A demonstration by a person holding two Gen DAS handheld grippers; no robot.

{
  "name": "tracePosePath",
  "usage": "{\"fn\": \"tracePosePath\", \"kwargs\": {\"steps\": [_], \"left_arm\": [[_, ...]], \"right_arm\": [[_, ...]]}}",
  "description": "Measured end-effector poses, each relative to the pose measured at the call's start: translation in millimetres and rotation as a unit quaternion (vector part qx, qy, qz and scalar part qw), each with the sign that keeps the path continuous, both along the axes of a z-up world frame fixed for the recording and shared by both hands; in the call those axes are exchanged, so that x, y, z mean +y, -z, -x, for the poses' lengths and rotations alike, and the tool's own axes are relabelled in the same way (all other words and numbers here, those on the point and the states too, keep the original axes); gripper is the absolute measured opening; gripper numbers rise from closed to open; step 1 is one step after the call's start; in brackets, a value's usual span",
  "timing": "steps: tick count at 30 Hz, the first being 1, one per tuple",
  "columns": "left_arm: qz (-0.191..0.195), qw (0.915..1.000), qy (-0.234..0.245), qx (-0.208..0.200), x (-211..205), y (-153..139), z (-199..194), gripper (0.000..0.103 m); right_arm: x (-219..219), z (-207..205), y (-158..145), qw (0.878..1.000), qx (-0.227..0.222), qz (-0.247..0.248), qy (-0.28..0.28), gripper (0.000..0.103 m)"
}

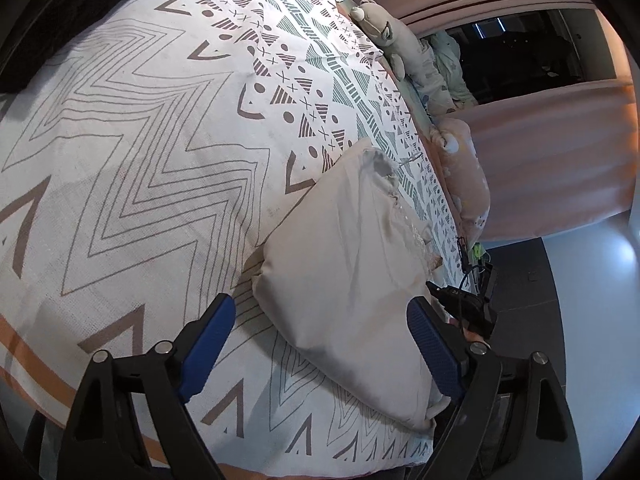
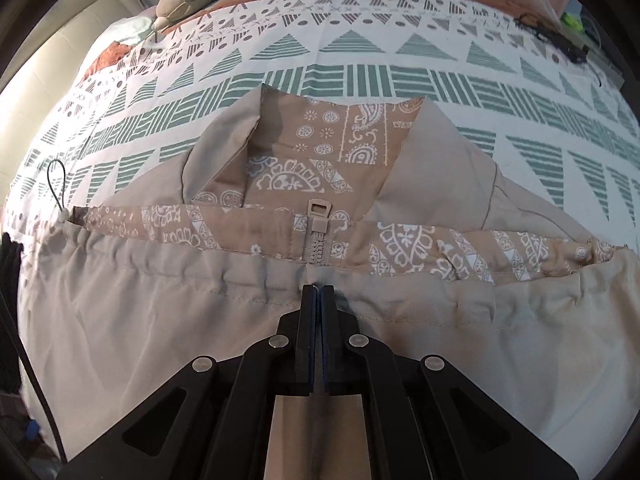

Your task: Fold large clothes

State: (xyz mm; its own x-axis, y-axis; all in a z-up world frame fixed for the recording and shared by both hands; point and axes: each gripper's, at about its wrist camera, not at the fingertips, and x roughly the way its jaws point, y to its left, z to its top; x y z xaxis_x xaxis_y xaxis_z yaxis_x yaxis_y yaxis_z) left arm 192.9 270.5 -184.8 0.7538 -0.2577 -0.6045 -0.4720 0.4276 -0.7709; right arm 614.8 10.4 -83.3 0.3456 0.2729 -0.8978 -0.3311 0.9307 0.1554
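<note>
Evidently right gripper (image 2: pixel 318 292) pinches jacket (image 2: pixel 200 340) hem at zipper (image 2: pixel 317 240), anchoring fold; left gripper (image 1: pixel 320 320) spread, empty, over bed (image 1: pixel 120 140).

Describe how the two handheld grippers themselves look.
The left gripper has black angular linkage arms with triangular cutouts, round silver pivot pins and blue textured finger pads. The right gripper matches: black frame, silver pins, dark blue pads, plus a pale metal plate between its arms.

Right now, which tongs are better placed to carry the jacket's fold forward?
Right. The right tongs are shut on the beige jacket at its hem by the zipper. The left tongs are open, gripping nothing.
</note>
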Motion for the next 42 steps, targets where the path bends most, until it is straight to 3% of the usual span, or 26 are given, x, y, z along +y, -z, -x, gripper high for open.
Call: {"fn": "tracePosePath", "kwargs": {"steps": [2, 3, 5, 6, 13, 21, 23, 26, 29, 30, 32, 33, 35, 39, 42], "left_arm": [[0.011, 0.9999, 0.001, 0.001, -2.7, 3.3, -1.4, 0.084], [0.015, 0.9999, 0.003, 0.001, -4.5, 5.2, -2.8, 0.084], [0.02, 0.9997, 0.009, 0.005, -8.3, 9.1, -5.8, 0.084], [0.024, 0.9996, 0.01, 0.009, -9.9, 11.6, -7.3, 0.083], [0.035, 0.9988, 0.025, 0.025, -22.0, 27.4, -24.6, 0.068], [0.024, 0.9979, 0.041, 0.044, -27.5, 34.6, -50.0, 0.066], [0.026, 0.9977, 0.043, 0.046, -26.5, 38.5, -54.3, 0.064], [0.038, 0.9977, 0.04, 0.039, -23.8, 44.1, -56.8, 0.06], [0.041, 0.998, 0.04, 0.026, -22.9, 46.4, -57.2, 0.058], [0.038, 0.9981, 0.04, 0.027, -23.7, 46.9, -57.2, 0.054], [0.031, 0.9982, 0.038, 0.035, -23.3, 48.2, -55.8, 0.028], [0.031, 0.9983, 0.035, 0.035, -22.9, 48.3, -54.3, 0.023], [0.031, 0.9988, 0.032, 0.021, -23.7, 44.0, -52.4, 0.016], [0.042, 0.9987, 0.028, -0.011, -25.8, 30.9, -53.0, 0.013], [0.046, 0.9978, 0.032, -0.034, -28.2, 16.9, -57.6, 0.011]], "right_arm": [[-7.7, 2.4, -10.8, 1.0, 0.017, -0.017, 0.012, 0.003], [-10.7, 5.5, -17.8, 1.0, 0.009, -0.021, 0.015, 0.013], [-16.1, 16.4, -34.9, 0.999, -0.023, -0.023, 0.014, 0.07], [-18.8, 23.5, -41.4, 0.999, -0.028, -0.03, 0.012, 0.103], [-56.3, 74.2, -68.5, 0.996, -0.042, -0.081, 0.008, 0.103], [-107.4, 150.5, -94.2, 0.992, -0.06, -0.108, -0.003, 0.103], [-118.1, 167.8, -97.3, 0.991, -0.061, -0.117, -0.005, 0.097], [-129.9, 196.7, -97.4, 0.991, -0.057, -0.124, -0.007, 0.076], [-139.3, 225.6, -92.4, 0.99, -0.048, -0.132, -0.01, 0.072], [-140.8, 233.5, -89.0, 0.99, -0.044, -0.133, -0.012, 0.069], [-141.9, 246.5, -80.7, 0.991, -0.037, -0.129, -0.013, 0.056], [-141.9, 252.4, -77.3, 0.991, -0.033, -0.127, -0.013, 0.047], [-144.0, 263.1, -69.0, 0.991, -0.02, -0.132, -0.006, 0.044], [-134.8, 282.1, -62.9, 0.994, -0.028, -0.101, -0.007, 0.044], [-120.3, 290.4, -60.0, 0.996, -0.029, -0.085, -0.023, 0.033]]}}
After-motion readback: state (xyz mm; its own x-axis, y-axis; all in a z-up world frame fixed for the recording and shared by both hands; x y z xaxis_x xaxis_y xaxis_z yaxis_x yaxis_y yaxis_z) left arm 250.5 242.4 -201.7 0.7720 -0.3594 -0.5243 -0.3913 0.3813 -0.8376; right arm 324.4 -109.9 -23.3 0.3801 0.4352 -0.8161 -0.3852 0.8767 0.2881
